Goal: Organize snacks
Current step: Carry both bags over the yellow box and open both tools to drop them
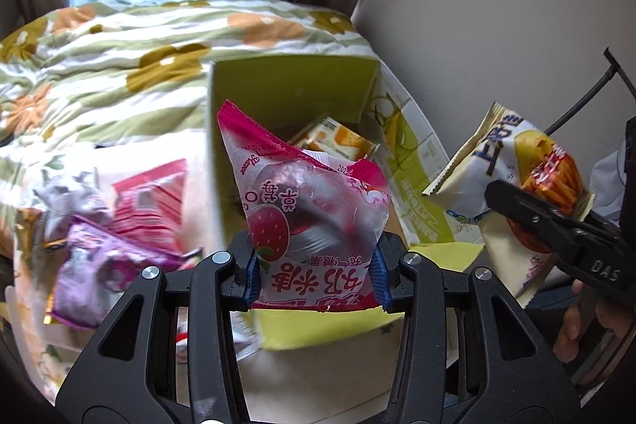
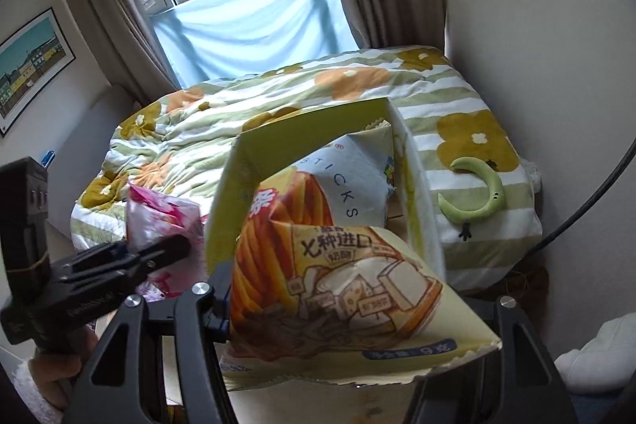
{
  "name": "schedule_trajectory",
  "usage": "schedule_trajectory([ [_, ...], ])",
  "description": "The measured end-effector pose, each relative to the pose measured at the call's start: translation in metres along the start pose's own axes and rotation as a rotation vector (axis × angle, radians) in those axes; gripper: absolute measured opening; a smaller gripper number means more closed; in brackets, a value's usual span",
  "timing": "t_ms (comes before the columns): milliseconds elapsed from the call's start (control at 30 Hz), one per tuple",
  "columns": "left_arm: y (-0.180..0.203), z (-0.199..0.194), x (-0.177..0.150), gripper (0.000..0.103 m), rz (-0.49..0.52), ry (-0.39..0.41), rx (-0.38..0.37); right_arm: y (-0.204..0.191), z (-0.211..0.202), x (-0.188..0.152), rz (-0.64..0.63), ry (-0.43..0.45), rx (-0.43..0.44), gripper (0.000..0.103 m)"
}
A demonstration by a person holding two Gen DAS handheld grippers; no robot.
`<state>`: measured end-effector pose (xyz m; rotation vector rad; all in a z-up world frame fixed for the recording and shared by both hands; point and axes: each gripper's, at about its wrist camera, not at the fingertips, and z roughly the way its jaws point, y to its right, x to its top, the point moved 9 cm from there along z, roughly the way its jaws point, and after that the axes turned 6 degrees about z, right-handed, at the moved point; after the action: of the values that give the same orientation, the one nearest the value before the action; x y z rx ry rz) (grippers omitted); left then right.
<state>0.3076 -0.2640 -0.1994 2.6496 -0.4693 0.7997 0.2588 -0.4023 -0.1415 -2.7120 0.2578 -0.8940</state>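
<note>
I have a snack in each hand now. My left gripper [image 1: 316, 269] is pressed on the lower part of a pink strawberry candy bag [image 1: 306, 201]; both blue pads [image 1: 254, 275] touch its sides and the bag stands up from the jaws. My right gripper [image 2: 357, 320] pinches a yellow and white bag of cheese sticks [image 2: 349, 289] near its lower edge, so most of this bag hangs forward, away from the jaws.

Both bags are in the air just in front of the green cardboard box [image 1: 294, 82], which stands on the bed with its mouth open toward me. One orange packet [image 1: 338, 140] already lies inside. More snacks [image 1: 115, 209], pink and purple, wait in a heap on the left, on the flowered blanket [image 1: 119, 38].

What I fear from here:

- The two bags are near each other and the box mouth is not wide. If I push both in together, they can jam at the opening or knock the box wall.
- The box stands on a soft blanket, so I judge it can tip or slide when a bag presses its rim.
- The cheese sticks bag is held only at one edge. A quick swing may let it slip out, or it may catch on the right wall of the box.
- The candy bag is full of air. Too hard a squeeze may burst it.
</note>
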Motion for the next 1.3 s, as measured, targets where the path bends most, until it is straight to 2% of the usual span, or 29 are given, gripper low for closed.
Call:
schedule_trajectory([
  [133, 0.015, 0.033, -0.008, 0.04, -0.006, -0.03, 0.021, 0.018, 0.008, 0.003, -0.012, -0.024, -0.003, 0.057],
  [200, 0.018, 0.045, -0.017, 0.045, -0.002, -0.067, 0.04, 0.024, 0.011, 0.004, -0.014, -0.03, 0.001, 0.057],
  [267, 0.014, 0.049, -0.026, 0.058, -0.004, -0.087, 0.061, 0.027, 0.013, 0.005, -0.014, -0.034, 0.008, 0.057],
  [333, 0.008, 0.043, -0.03, 0.092, -0.027, -0.067, 0.071, 0.027, 0.014, 0.004, -0.018, -0.034, 0.018, 0.057],
  [400, 0.001, 0.031, -0.033, 0.102, -0.049, -0.033, 0.096, 0.025, 0.015, 0.003, -0.031, -0.032, 0.025, 0.057],
  [667, -0.012, 0.002, -0.042, 0.102, -0.045, -0.006, 0.185, 0.012, 0.036, -0.005, -0.1, -0.061, 0.044, 0.057],
  [800, -0.016, -0.003, -0.041, 0.102, -0.045, -0.007, 0.206, 0.006, 0.048, -0.002, -0.128, -0.055, 0.057, 0.058],
  [1000, -0.017, -0.015, -0.039, 0.102, -0.039, -0.002, 0.238, 0.008, 0.07, -0.003, -0.092, -0.073, 0.084, 0.059],
  [1033, -0.018, -0.017, -0.039, 0.102, -0.04, -0.003, 0.243, 0.008, 0.072, -0.003, -0.084, -0.076, 0.095, 0.063],
  [1133, -0.019, -0.022, -0.044, 0.102, -0.046, -0.003, 0.254, 0.011, 0.072, -0.007, -0.071, -0.065, 0.101, 0.101],
  [1300, -0.019, -0.027, -0.06, 0.102, -0.055, -0.009, 0.273, 0.018, 0.064, -0.022, -0.093, -0.052, 0.085, 0.102],
])
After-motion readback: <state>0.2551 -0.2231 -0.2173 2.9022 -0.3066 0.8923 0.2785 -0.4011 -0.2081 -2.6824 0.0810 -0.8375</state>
